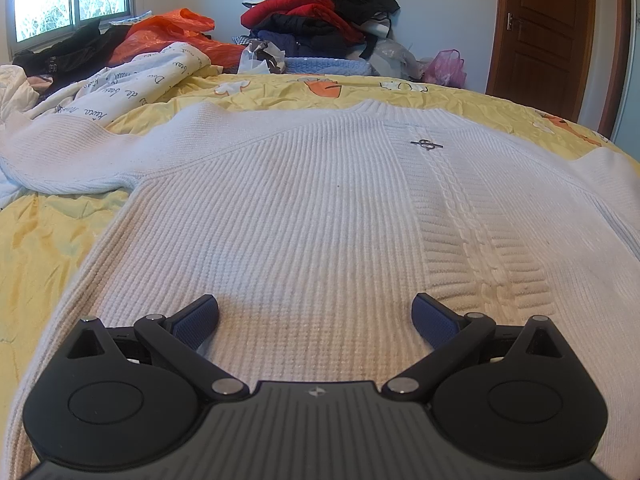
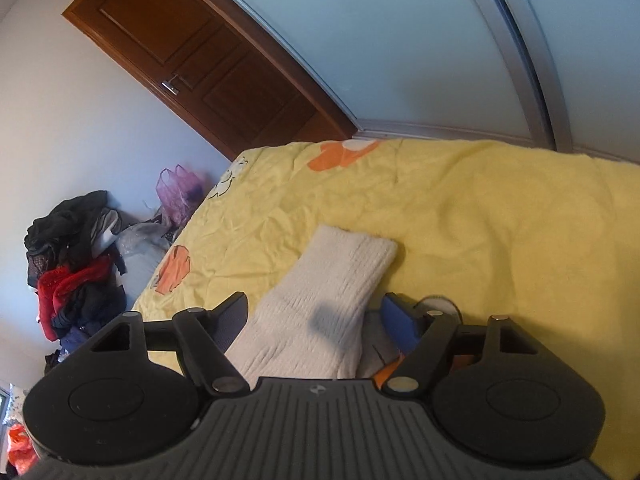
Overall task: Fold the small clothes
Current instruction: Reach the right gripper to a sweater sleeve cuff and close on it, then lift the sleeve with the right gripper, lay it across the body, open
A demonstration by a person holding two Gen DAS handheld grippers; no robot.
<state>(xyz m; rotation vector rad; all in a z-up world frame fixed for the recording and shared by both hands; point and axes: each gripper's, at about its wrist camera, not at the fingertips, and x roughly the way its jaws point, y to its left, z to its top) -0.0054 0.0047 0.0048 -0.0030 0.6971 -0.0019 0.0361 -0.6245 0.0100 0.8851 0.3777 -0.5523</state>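
Note:
A white ribbed knit sweater [image 1: 304,208] lies spread flat, front up, on the yellow bedspread [image 1: 44,240], collar toward the far side. Its left sleeve [image 1: 60,156] stretches out to the left. My left gripper [image 1: 315,300] hovers low over the sweater's lower body, open, with nothing between its blue pads. In the right wrist view the sweater's other sleeve [image 2: 320,292] lies on the bedspread [image 2: 480,240], cuff pointing away. My right gripper [image 2: 315,298] straddles this sleeve with its jaws apart, and a gap shows beside the right pad [image 2: 400,322].
A tall pile of dark and red clothes [image 1: 316,12] stands beyond the bed's far edge, with an orange plastic bag [image 1: 168,32] and a white printed quilt [image 1: 136,76] at the back left. A brown door [image 1: 544,28] is far right. Sliding wardrobe panels [image 2: 400,40] line the bed's far side.

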